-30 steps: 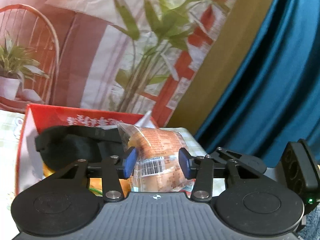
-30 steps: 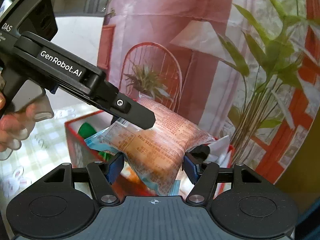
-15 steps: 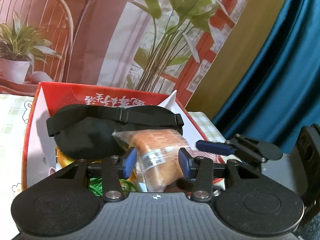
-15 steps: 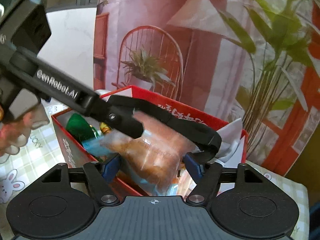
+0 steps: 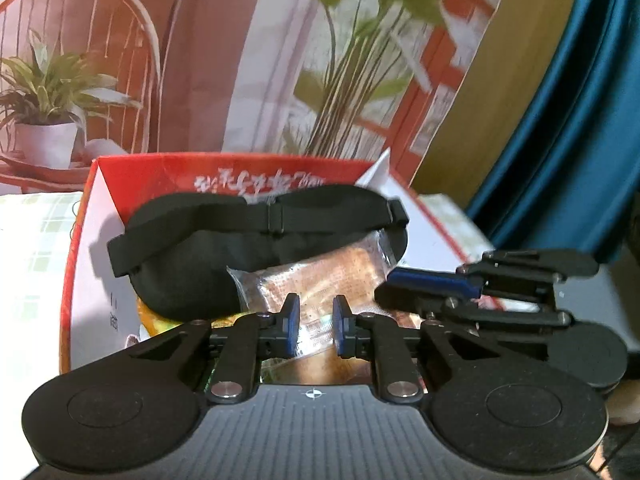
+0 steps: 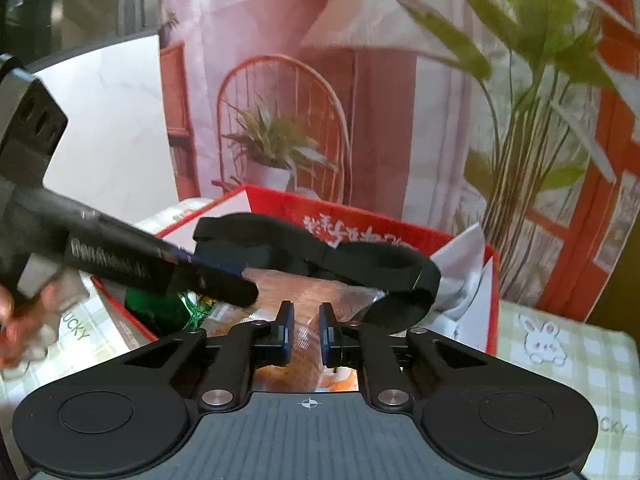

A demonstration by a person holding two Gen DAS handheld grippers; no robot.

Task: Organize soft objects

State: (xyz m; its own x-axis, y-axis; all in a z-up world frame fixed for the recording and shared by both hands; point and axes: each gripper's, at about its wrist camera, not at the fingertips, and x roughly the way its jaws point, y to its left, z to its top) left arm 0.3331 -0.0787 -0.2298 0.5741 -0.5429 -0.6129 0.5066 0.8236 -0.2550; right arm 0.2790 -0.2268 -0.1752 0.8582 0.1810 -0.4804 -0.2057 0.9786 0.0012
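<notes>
A clear-wrapped orange bread packet [image 5: 320, 276] lies in the red box [image 5: 96, 184], partly under a black eye mask [image 5: 224, 248]. My left gripper [image 5: 316, 320] is shut on the near end of the packet. My right gripper [image 6: 305, 330] is shut on the packet's other end [image 6: 316, 292], low over the box [image 6: 400, 232]. The eye mask [image 6: 360, 260] drapes across the box behind the packet. Each gripper shows in the other's view: the right one [image 5: 460, 284] and the left one [image 6: 132, 264].
Green and other items [image 6: 160, 308] lie in the box's left part. White paper [image 6: 460, 268] sticks up at the box's right corner. The box stands on a green checked cloth [image 6: 560, 352] with bunny prints. A printed backdrop [image 5: 240, 60] and blue curtain [image 5: 560, 120] stand behind.
Both grippers lowered the bread packet from above the box down into it, beside the eye mask. The jaws of both have narrowed on the packet.
</notes>
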